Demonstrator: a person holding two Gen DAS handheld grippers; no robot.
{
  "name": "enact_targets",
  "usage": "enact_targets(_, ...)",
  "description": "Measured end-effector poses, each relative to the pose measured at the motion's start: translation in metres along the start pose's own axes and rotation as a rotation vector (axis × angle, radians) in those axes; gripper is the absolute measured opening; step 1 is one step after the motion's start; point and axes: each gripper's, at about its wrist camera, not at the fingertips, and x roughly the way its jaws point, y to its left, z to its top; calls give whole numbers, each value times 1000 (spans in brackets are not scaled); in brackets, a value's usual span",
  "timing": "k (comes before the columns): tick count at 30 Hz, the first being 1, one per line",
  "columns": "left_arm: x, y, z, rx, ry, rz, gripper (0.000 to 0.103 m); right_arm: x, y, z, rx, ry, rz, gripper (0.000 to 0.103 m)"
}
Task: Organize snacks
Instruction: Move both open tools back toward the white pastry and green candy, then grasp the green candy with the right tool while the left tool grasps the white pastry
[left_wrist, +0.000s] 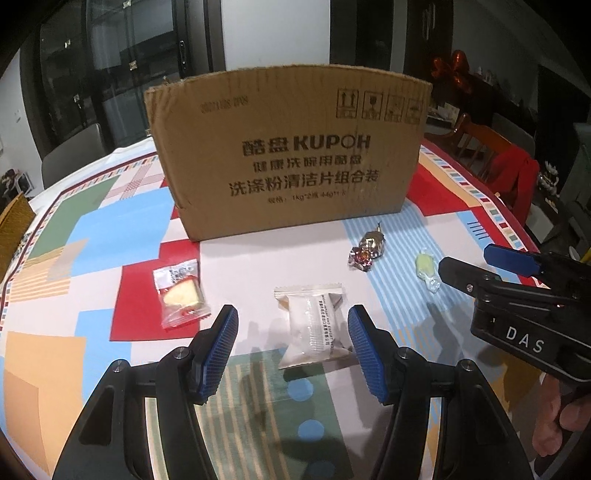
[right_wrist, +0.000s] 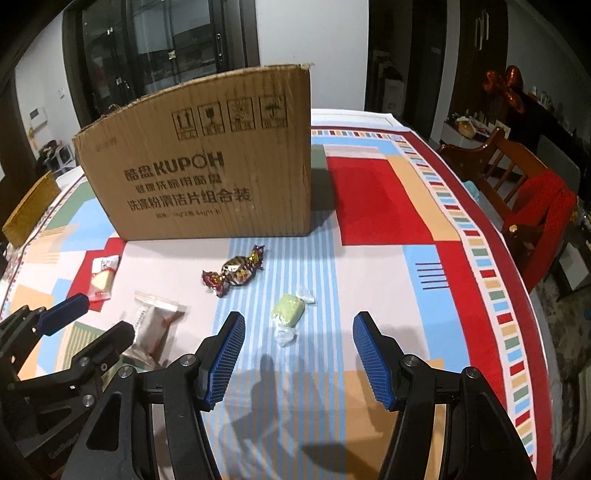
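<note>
The cardboard box (left_wrist: 288, 147) hides its inside and the table behind.

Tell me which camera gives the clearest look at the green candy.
The right wrist view. There the green candy lies near the centre, just ahead of the open right gripper, with both clear twisted wrapper ends visible. In the left wrist view it is smaller, off to the right, close beside the right gripper's fingertip.
</note>
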Motion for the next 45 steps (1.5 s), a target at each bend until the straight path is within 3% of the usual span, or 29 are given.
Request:
enact_targets(17, 33, 0, -1, -26, 57, -1, 61, 36, 7, 3, -3, 55, -2, 61)
enact_targets(21, 39, 0, -2, -30, 69, -9, 58, 44, 7, 4, 3, 76, -9, 50)
enact_targets(27, 45, 4, -2, -23, 65, -6, 44, 46, 12, 3, -8, 71, -27, 46)
enact_targets(29, 45, 5, -1, -22, 63, -8, 35, 45, 14, 3, -13, 66, -28, 34)
enact_targets(31, 45, 6, 0, -22, 64, -3, 33, 45, 16, 3, -9, 69, -18, 26)
enact_targets(45, 37, 15, 6, -39, 54, -1, 31, 35, 18, 3, -6, 61, -12, 24)
